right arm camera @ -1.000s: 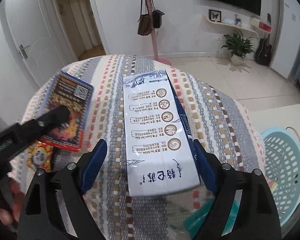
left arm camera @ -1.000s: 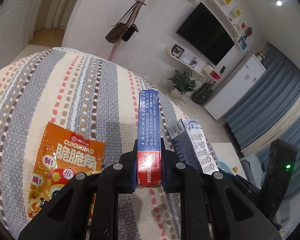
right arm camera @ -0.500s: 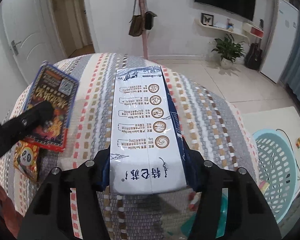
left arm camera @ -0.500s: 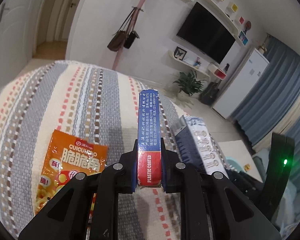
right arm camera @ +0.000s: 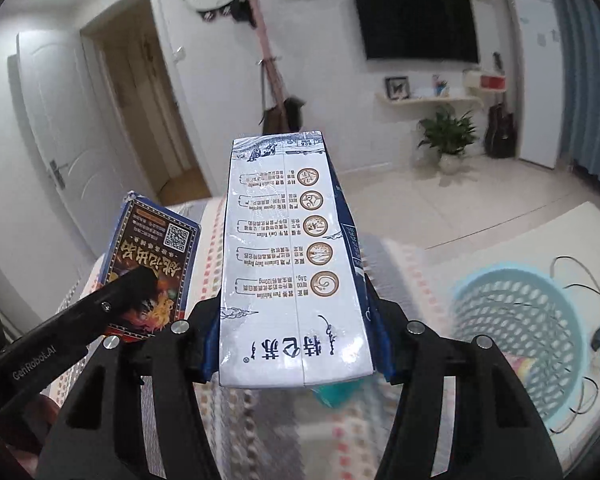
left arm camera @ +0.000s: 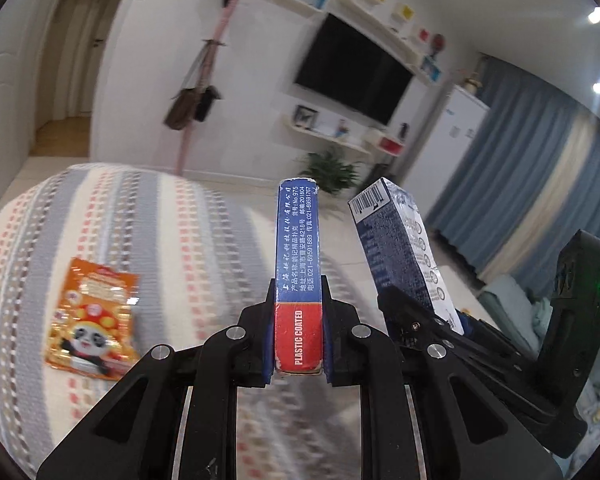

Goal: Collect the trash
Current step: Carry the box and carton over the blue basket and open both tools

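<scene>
Clamping a slim blue-and-red playing-card box (left arm camera: 298, 280) by its broad faces, the left gripper (left arm camera: 298, 344) held it edge-on above the striped cloth (left arm camera: 172, 240), its narrow side printed with Chinese text and "PLASTIC COATED". The right gripper (right arm camera: 296, 354) stood wider, its jaws pressed on the sides of a white-and-blue milk carton (right arm camera: 284, 264), a long box with five round brown emblems down its face. Both boxes were raised off the surface, side by side. An orange snack packet (left arm camera: 92, 312) lay flat on the cloth; a light-blue mesh basket (right arm camera: 520, 340) stood on the floor to the right.
</scene>
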Demonstrator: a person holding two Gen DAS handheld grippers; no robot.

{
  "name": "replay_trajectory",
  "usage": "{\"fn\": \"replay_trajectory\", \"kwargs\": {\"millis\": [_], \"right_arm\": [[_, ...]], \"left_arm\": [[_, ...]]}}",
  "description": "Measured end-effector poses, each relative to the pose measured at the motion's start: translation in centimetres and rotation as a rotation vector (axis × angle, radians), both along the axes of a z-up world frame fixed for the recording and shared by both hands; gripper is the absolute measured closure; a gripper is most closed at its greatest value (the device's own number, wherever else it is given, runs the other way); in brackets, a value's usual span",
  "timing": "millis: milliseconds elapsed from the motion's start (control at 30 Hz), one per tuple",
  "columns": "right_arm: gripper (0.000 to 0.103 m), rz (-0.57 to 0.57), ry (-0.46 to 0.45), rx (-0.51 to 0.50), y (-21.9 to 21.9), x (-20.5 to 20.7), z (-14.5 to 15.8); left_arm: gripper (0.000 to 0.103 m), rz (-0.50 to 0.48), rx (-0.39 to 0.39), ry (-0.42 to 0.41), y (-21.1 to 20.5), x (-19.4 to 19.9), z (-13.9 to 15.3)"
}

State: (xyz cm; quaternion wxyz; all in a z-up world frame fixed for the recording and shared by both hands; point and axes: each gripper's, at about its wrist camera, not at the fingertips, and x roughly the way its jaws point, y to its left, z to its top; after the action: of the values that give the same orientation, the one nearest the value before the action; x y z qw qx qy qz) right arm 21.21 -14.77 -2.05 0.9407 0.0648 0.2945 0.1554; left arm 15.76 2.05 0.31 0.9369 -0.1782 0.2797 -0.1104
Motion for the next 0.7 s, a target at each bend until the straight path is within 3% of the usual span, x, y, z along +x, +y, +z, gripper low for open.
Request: {"fn": "replay_trajectory", "kwargs": {"millis": [167, 367, 533, 700], "right_arm": [[0.048, -0.113, -0.042, -0.008, -4.8, -2.2, 1.1], [0.048, -0.270, -0.020, -0.019, -11.2, -2.9, 0.5], [0.048, -0.412, 0.033, -0.107, -15.2, -2.4, -1.6], [0.048, -0.472, 0.089, -0.136, -18.3, -2.6, -4.3]], "left_arm": [[0.087, -0.095, 0.022, -0.052, -4.5, -0.7, 1.3], [0.087, -0.201, 0.046, -0.044, -10.6, 0.4, 0.9], [0.087, -0.271, 0.128, -0.040, -15.3, 1.9, -0.6], [0.087, -0.326, 0.135, 0.007, -18.1, 3.3, -2.9]]}}
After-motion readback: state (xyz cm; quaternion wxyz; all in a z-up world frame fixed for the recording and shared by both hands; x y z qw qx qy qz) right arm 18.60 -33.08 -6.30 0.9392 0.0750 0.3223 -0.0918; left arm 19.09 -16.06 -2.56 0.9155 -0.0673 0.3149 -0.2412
